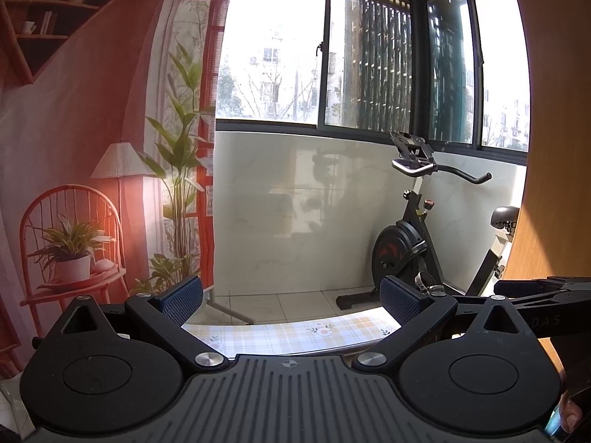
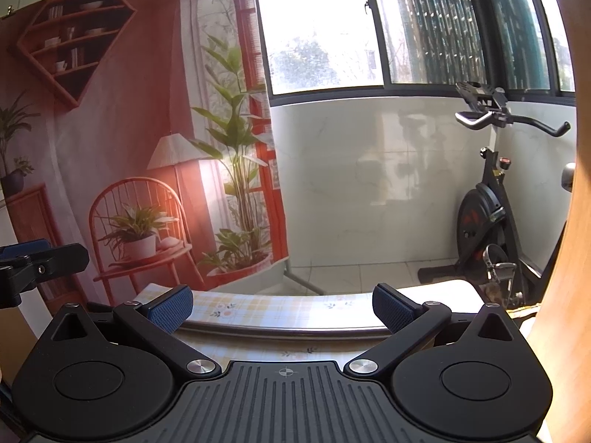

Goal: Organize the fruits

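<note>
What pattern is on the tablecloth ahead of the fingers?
The tablecloth has a pale yellow plaid with small flower prints, clearest in the right wrist view.

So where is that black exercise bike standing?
In both wrist views the black exercise bike stands at the right, on the tiled floor against the white wall under the window, beyond the checked tablecloth.

Strong daylight through window (image 1: 273, 48), panes blown out; foreground backlit and dim. Fisheye bends frame edges. Soft shadows on white wall (image 2: 369, 170).
</note>
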`<state>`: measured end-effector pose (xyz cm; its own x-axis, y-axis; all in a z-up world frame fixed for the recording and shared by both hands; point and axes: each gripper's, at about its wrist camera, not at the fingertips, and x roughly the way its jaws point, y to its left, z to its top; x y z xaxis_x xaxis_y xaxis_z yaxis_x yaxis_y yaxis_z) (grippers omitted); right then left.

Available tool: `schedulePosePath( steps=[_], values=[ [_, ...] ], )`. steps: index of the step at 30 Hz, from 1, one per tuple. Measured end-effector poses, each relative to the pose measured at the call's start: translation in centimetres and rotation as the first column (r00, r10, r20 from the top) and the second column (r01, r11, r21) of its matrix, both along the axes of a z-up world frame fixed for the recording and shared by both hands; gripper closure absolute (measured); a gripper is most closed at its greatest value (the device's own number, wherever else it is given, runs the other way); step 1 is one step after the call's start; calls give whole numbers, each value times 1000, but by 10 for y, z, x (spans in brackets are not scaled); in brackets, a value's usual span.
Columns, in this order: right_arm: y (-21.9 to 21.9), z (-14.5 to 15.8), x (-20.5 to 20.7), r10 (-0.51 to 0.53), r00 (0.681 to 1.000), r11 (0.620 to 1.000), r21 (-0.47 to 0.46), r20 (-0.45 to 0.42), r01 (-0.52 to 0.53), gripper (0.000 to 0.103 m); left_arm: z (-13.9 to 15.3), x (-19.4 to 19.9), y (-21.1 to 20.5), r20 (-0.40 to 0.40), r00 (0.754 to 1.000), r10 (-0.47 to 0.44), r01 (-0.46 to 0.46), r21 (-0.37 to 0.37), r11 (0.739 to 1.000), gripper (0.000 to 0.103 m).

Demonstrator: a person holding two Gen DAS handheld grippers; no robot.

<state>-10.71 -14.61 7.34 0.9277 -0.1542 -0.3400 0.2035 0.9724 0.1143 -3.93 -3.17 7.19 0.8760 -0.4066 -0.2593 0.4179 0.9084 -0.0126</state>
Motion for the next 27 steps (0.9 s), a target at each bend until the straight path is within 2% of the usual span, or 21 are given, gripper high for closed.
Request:
schedulePosePath(
  steps=[13,27],
  values=[
    [3,1,-2,-8,1000,1000,-1,1,8,0,3,-6,-2,8,1000,6,-6,5,1000,0],
    [4,-2,2,-12,1000,1000,3,-6,12,0,3,2,4,-31,999,24,-25,-22,999,0]
  ],
)
